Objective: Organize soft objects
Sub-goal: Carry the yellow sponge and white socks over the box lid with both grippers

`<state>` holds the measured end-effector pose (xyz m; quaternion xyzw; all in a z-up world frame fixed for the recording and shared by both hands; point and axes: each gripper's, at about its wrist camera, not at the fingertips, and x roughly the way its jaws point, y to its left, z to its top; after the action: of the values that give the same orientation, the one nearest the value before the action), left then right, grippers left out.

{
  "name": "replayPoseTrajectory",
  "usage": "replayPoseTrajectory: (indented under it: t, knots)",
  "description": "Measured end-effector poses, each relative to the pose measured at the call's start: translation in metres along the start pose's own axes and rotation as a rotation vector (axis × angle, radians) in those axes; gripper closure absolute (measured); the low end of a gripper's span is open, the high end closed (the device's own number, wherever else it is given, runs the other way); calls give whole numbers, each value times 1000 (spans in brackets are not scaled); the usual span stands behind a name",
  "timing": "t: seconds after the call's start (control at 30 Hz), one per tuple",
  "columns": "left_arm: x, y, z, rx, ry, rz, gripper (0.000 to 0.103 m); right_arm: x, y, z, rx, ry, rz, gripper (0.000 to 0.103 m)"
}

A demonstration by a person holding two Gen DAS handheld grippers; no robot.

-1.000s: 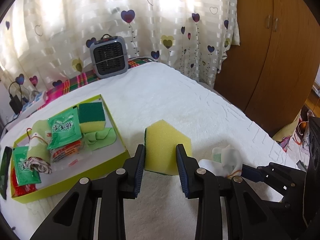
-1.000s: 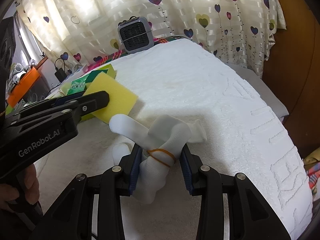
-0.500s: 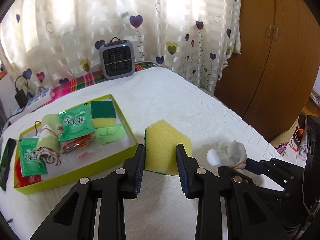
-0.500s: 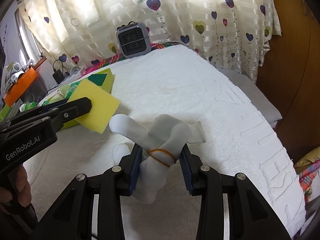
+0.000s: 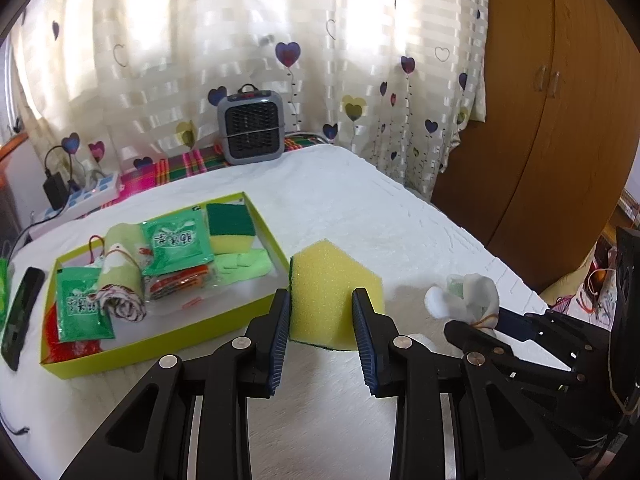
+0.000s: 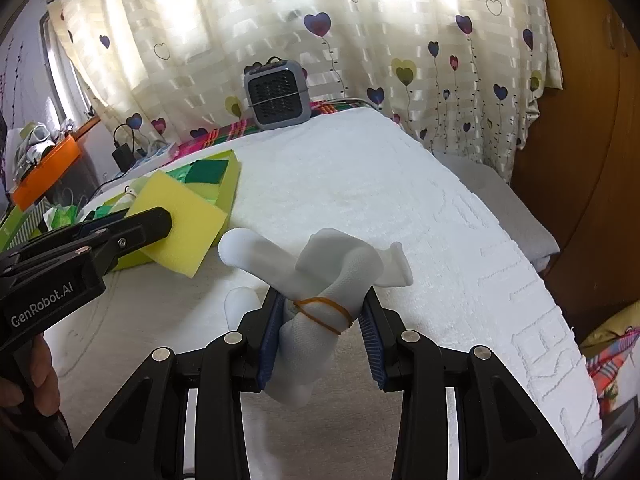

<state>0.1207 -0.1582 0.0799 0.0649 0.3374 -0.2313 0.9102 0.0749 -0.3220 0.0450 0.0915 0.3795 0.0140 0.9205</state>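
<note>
1. The yellow sponge (image 5: 334, 294), with a dark green scouring layer on its underside, sits pinched between the blue pads of the left gripper (image 5: 322, 322), held clear above the white bedspread (image 5: 360, 208).
2. The left gripper's jaws stand narrow, pressing the sponge on both sides; in the right wrist view the same sponge (image 6: 182, 226) pokes out beyond the black finger of that gripper (image 6: 132, 232).
3. The bundle of white socks (image 6: 320, 280), tied with an orange rubber band (image 6: 324, 314), is clamped between the pads of the right gripper (image 6: 320, 332), its loose ends sticking up and outward.
4. In the left wrist view that bundle (image 5: 466, 296) shows to the right of the sponge, apart from it.
5. Just left of the sponge lies the yellow-green box (image 5: 160, 350) on the bedspread.
6. The box holds a second green-and-yellow sponge (image 5: 230, 226), green sachets (image 5: 178, 242), a rolled cloth (image 5: 120, 276), a folded light green cloth (image 5: 244, 266) and red-printed packets (image 5: 180, 282).
7. A black phone (image 5: 22, 316) lies left of the box.
8. A small grey heater (image 5: 251, 128) stands at the far edge, before the heart-print curtain (image 5: 288, 56).
9. A brown wardrobe (image 5: 560, 120) fills the right.
</note>
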Motion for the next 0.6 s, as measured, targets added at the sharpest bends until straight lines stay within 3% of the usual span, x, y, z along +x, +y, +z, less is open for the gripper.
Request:
replayPoseTrajectory:
  t: [0.6]
  knots:
    - [-26, 42, -1, -60, -48, 45, 73, -9, 33, 11, -65, -46, 10, 65]
